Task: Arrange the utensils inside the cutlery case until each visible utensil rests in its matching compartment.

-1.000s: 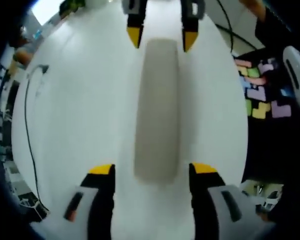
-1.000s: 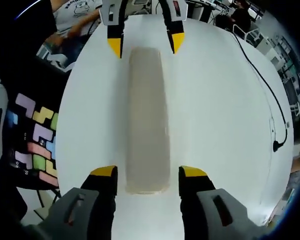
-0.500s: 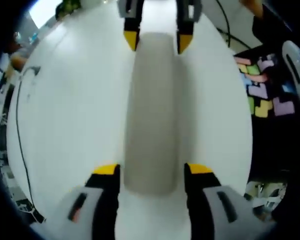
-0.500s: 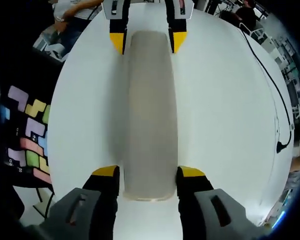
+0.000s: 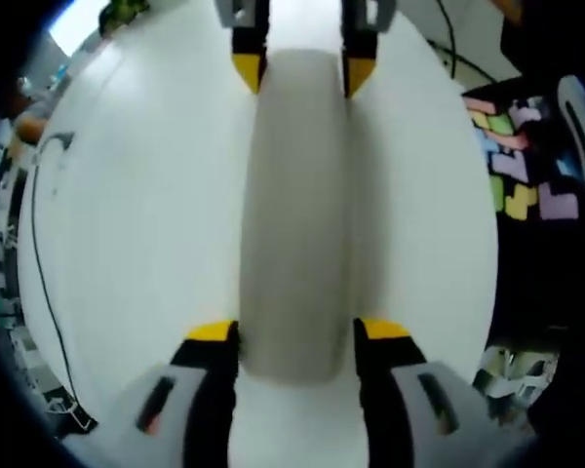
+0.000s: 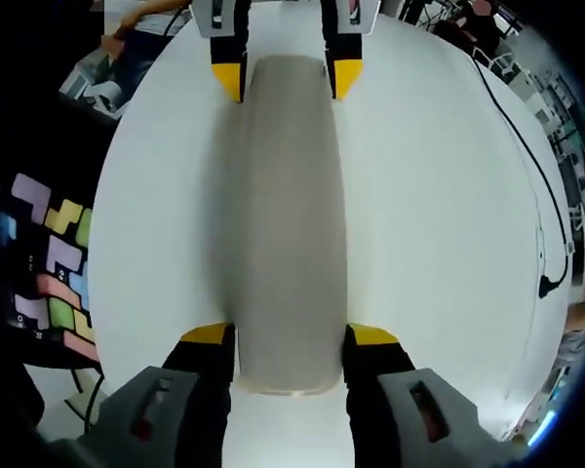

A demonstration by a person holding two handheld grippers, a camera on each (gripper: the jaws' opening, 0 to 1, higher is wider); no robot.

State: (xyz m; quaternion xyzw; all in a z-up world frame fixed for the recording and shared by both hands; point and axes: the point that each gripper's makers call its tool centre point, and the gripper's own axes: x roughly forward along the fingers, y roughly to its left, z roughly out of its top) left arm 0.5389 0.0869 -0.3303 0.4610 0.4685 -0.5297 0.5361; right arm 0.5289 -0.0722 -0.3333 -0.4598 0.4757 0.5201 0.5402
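The closed grey cutlery case [image 5: 294, 210] lies lengthwise on the white tabletop [image 5: 136, 214]. Over the last second both grippers have closed in on it: the left gripper [image 5: 294, 336] and right gripper [image 6: 289, 336] now straddle opposite ends, fingers spread about as wide as the case, pressing or nearly so. Opening it likely comes next; no utensils are visible yet.

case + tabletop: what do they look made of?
Cutlery case: probably matte plastic. It is uniform grey-beige, with rounded ends, soft edges and no glare; a thin paler lip shows at its near end in the right gripper view. Silicone is also possible.
Table: smooth white top, likely laminate or painted board. It has an even tone, soft shadows and no grain.
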